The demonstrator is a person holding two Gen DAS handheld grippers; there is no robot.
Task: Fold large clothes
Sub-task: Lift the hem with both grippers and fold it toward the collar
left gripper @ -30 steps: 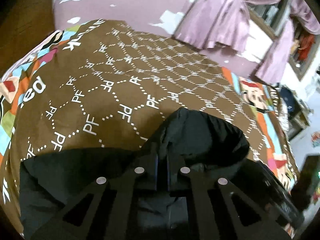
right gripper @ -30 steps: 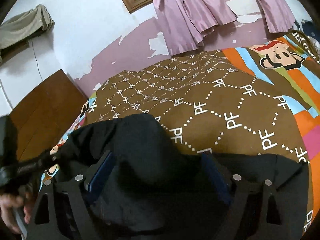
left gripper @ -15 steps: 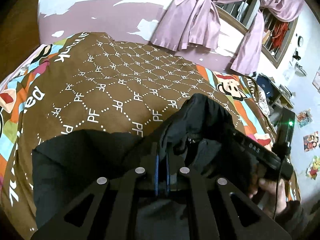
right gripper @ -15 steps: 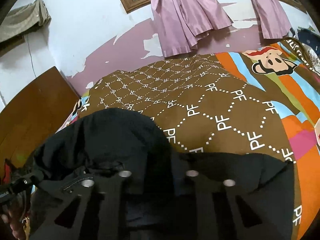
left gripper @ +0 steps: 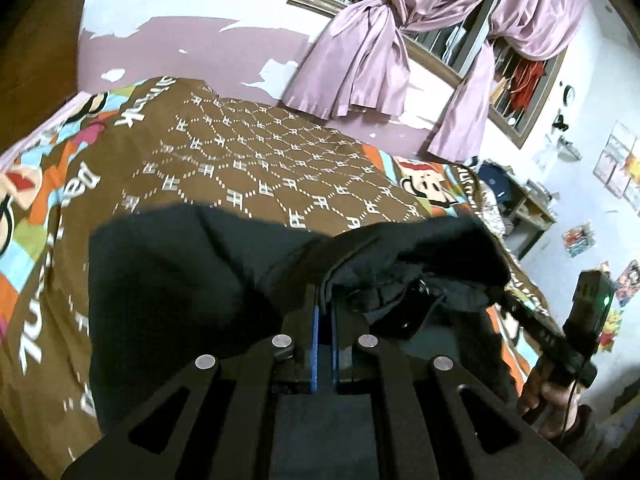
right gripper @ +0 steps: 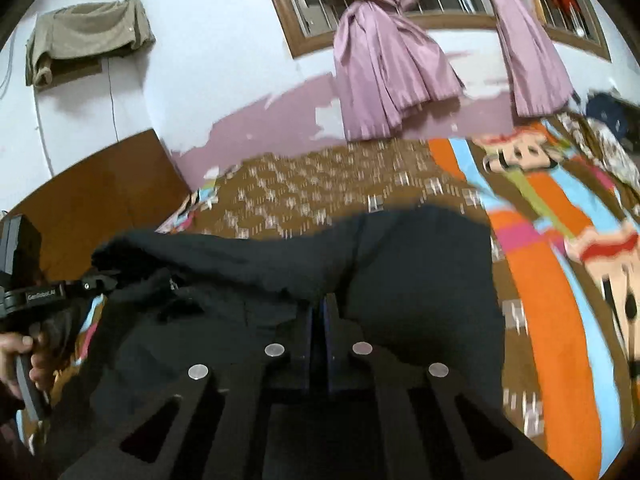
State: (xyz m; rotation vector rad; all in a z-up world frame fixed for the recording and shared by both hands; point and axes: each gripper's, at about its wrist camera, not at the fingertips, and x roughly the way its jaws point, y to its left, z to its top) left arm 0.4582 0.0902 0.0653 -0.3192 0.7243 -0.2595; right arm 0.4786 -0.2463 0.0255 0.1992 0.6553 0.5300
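On the bed (left gripper: 248, 184), the left gripper (left gripper: 325, 304) and right gripper (right gripper: 320, 308) each pinch the black garment (left gripper: 180, 280). Only the right view shows a cloth (right gripper: 86, 36) hanging on the wall.

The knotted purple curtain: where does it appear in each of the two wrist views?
Left wrist: knotted purple curtain at top, right of centre.
Right wrist: it hangs at top centre.
Shared landmark: the brown patterned bedspread lies below it in both.

Bare bedspread (left gripper: 256, 168) beyond garment (left gripper: 180, 272)
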